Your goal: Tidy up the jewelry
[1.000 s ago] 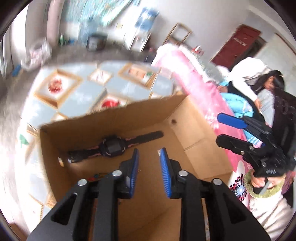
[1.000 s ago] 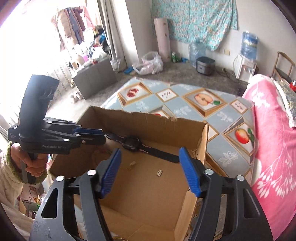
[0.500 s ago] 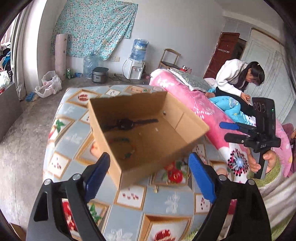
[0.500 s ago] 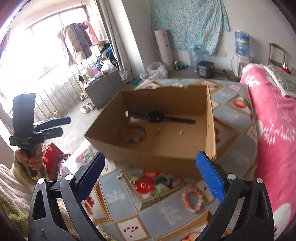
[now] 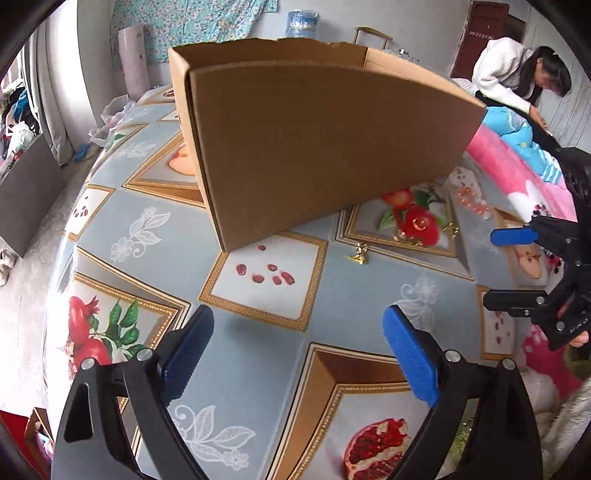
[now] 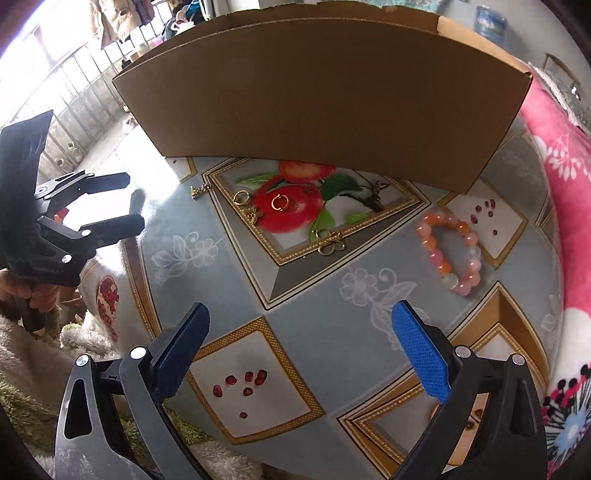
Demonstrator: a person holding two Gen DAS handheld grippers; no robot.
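A brown cardboard box [image 5: 325, 140] [image 6: 321, 85] stands on the patterned table, its near wall hiding what is inside. In front of it lie a pink-and-orange bead bracelet [image 6: 452, 254] [image 5: 474, 203], two gold rings [image 6: 279, 202], a butterfly charm [image 6: 255, 214], a gold clasp [image 6: 332, 243] and a small gold charm [image 5: 360, 254]. My left gripper [image 5: 297, 321] [image 6: 129, 201] hovers low over the cloth, its jaws still opening with nothing between them. My right gripper [image 6: 301, 314] [image 5: 493, 267] is open and empty, short of the jewelry.
The fruit-print tablecloth [image 5: 258, 295] covers the table, which curves down at its left edge. A pink floral blanket [image 6: 561, 184] borders the right side. A person in a white sweater [image 5: 509, 74] sits beyond it. A water bottle [image 5: 303, 22] stands by the far wall.
Both grippers came down from above the box to low in front of it, and both jaws spread wide. The watch and bracelet inside the box are now hidden.
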